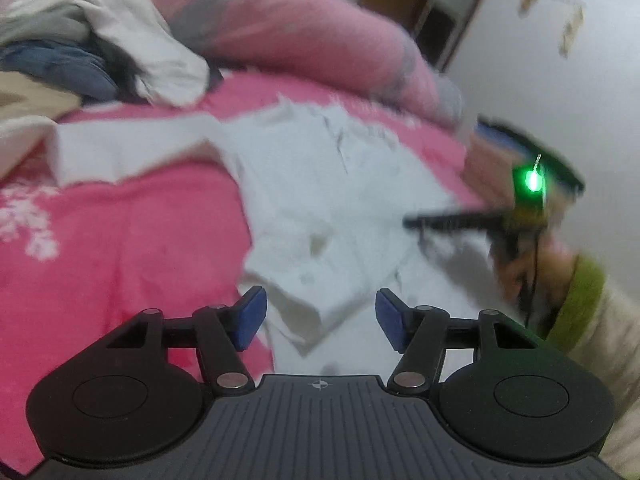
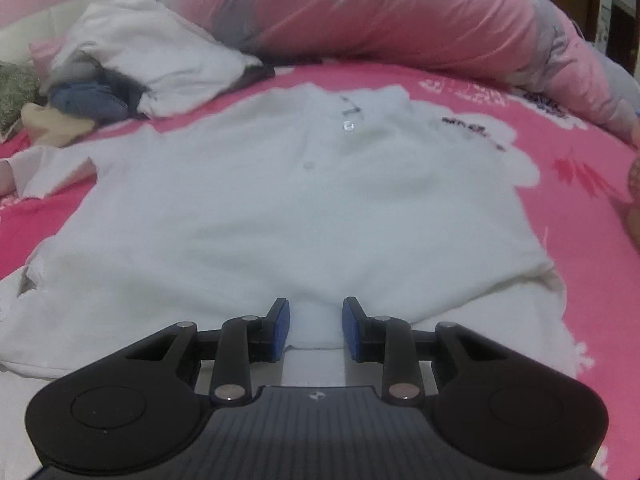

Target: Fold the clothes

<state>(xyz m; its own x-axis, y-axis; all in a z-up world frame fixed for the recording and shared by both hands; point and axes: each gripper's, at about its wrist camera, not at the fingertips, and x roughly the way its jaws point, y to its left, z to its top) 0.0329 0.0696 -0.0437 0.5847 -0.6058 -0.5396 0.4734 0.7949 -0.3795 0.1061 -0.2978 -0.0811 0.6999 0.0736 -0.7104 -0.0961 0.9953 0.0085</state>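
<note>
My pink bed (image 2: 580,240) carries the white polo shirt (image 2: 280,208), spread front-up with its button placket showing, one side folded inward and one sleeve lying out flat. My right hand-held gripper (image 2: 316,328) clamps a fold of its hem. My left hand-held gripper (image 1: 320,316) hangs apart above it, holding nothing.

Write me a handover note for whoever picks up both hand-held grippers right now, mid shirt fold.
Left hand-held gripper: open, empty, above the white shirt.
Right hand-held gripper: jaws part open over the shirt's near hem; grip unclear.
The shirt lies front up on the pink bedsheet, one sleeve spread out; unsorted clothes pile behind.
Done: shirt laid out, near edge partly folded.
Left: sleeves and body folds, then the pile.
</note>
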